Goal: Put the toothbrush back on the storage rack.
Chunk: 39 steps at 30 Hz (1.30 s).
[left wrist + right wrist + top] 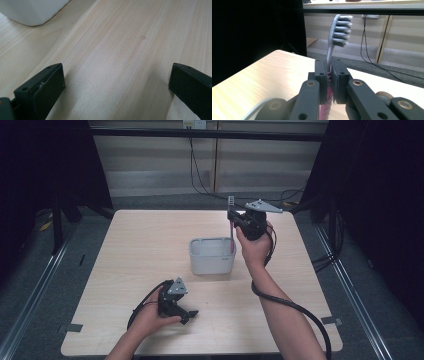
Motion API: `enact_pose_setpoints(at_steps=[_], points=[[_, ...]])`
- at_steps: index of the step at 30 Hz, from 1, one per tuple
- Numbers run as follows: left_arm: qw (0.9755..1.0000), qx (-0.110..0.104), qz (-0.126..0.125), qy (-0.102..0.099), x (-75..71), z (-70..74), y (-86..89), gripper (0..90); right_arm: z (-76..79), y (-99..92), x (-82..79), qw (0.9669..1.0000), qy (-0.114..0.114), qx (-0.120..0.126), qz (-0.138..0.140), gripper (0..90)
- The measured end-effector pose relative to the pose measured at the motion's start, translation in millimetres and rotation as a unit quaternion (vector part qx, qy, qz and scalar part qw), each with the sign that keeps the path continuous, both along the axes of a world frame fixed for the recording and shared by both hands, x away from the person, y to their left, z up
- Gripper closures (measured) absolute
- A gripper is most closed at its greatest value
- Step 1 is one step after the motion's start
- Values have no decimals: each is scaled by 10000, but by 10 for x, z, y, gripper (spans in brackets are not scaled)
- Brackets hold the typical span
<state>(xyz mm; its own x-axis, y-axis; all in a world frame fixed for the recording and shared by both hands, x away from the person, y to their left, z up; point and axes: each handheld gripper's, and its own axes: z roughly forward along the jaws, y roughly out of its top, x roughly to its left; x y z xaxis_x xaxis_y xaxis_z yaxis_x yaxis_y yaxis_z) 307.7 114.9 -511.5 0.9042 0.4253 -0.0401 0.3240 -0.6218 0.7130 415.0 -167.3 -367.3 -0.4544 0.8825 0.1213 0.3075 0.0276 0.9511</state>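
So I've got the grey toothbrush with the pink lower handle [339, 30] standing upright, bristles up top, clamped tight in my right gripper [329, 75]. Its lower end hangs over the far right corner of the pale grey rounded-square plastic tub [212, 261]. That tub sits mid-table on the light wood-grain tabletop [145, 245]. My left gripper [116, 82] rests low near the front edge, jaws spread wide, holding nothing.

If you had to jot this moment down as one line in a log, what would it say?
right gripper: shut on toothbrush, upright over white holder | left gripper: open, low over table
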Motion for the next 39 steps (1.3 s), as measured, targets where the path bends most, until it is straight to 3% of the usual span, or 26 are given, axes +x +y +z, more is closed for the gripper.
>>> enact_pose_setpoints(at_steps=[14,39], points=[[10000,6,0,1,0,0,1,0,-66,16,-37,9999,-66,-60,115,843],[10000,4,13,6,-3,0,0,0,-260,-53,-160,9996,188,-173,152,842]])
